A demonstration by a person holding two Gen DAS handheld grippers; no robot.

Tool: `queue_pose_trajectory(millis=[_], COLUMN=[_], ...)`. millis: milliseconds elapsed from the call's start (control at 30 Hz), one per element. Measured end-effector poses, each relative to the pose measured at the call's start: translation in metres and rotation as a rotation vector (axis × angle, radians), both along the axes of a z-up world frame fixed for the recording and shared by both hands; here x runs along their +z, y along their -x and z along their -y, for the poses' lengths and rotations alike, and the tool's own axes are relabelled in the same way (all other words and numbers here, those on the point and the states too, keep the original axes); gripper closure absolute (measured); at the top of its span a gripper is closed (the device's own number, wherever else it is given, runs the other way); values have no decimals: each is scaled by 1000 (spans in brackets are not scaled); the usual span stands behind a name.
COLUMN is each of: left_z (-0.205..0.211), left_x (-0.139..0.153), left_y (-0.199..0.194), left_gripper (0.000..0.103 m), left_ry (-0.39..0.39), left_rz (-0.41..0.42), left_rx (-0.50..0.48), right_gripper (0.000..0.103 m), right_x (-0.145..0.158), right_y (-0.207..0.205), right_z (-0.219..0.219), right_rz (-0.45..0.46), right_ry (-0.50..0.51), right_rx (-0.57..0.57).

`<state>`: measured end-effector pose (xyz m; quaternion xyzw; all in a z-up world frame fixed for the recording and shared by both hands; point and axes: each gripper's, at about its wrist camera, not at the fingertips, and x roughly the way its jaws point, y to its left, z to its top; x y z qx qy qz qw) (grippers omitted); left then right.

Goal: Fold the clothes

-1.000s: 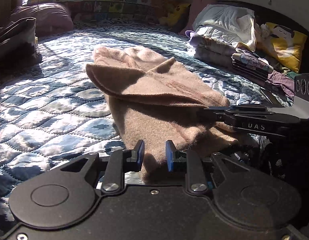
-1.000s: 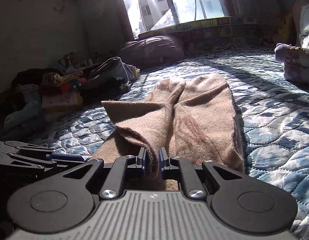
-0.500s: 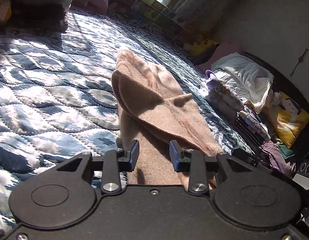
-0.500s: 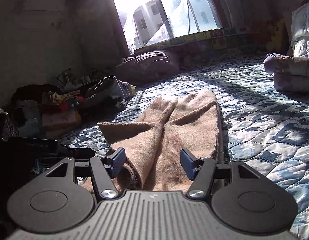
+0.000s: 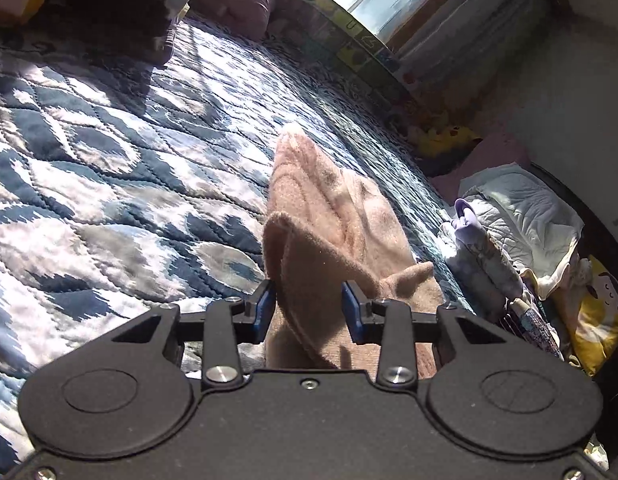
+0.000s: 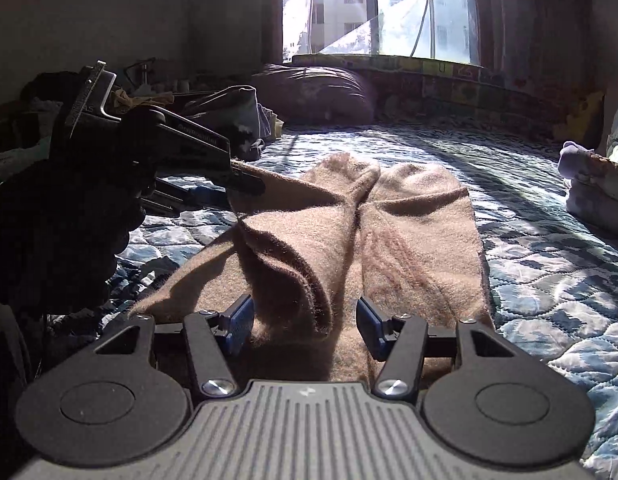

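A fuzzy brown garment (image 5: 333, 232) (image 6: 413, 240) lies partly folded on the blue-and-white quilted bed (image 5: 109, 168) (image 6: 557, 272). One flap is doubled over toward me. My left gripper (image 5: 308, 312) is open, and the flap's raised edge stands between its blue pads without being pinched. My right gripper (image 6: 305, 324) is open wide over the garment's near end, where a fold of cloth bulges between its fingers. In the right wrist view the left gripper (image 6: 213, 160), held by a dark-gloved hand (image 6: 49, 232), reaches to the garment's left corner.
A purple pillow (image 6: 317, 92) lies under the sunlit window (image 6: 373, 8). Folded laundry (image 5: 521, 216) and a yellow cushion (image 5: 601, 312) sit at the bed's right side. Bags and clutter (image 6: 225, 112) crowd the left edge.
Both grippers were shut on the garment's near edge a second ago and have opened, letting it go. The left gripper has risen and turned, and now reaches the garment's left corner.
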<state>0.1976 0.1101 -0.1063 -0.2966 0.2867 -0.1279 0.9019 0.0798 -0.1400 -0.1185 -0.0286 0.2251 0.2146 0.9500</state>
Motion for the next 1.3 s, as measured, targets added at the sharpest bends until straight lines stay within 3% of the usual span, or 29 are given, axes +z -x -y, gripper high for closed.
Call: queue_pose_trajectory(millis=[100,267,467,733,933,1033,1100,1167,1300], left_z=[2,7,24,27,28,24,22,18,16], left_x=[8,25,31,24,18,17,17,15,6], left_y=[-10,-29,-55,-83,-95,-95,-94,-96,-102], left_gripper=[94,95,95,95,95,95,95,95,95], left_ry=[-19,-40,-158,-207,-231,-213,-202,-190,-220], left_rz=[42,119,165,159,138,138,140,128,81], left_rx=[-16,-68,-170,-271,-312,-312,-301,-279,-251], right_gripper=[46,47,56,57,56,49,47,46,33], right_x=[-2,-1,2,0,3,4,4,3,0], right_y=[-1,-2,11,26,37,36,30,17,4], right_z=[2,-1,-26,-55,-69,-75,-78,-76,-69], right_rz=[-3,11,127,260,332,351,312,194,50], right_ry=[8,28,173,320,350,339,314,248,169], right_rx=[-8,-14,39,113,185,239,274,324,383])
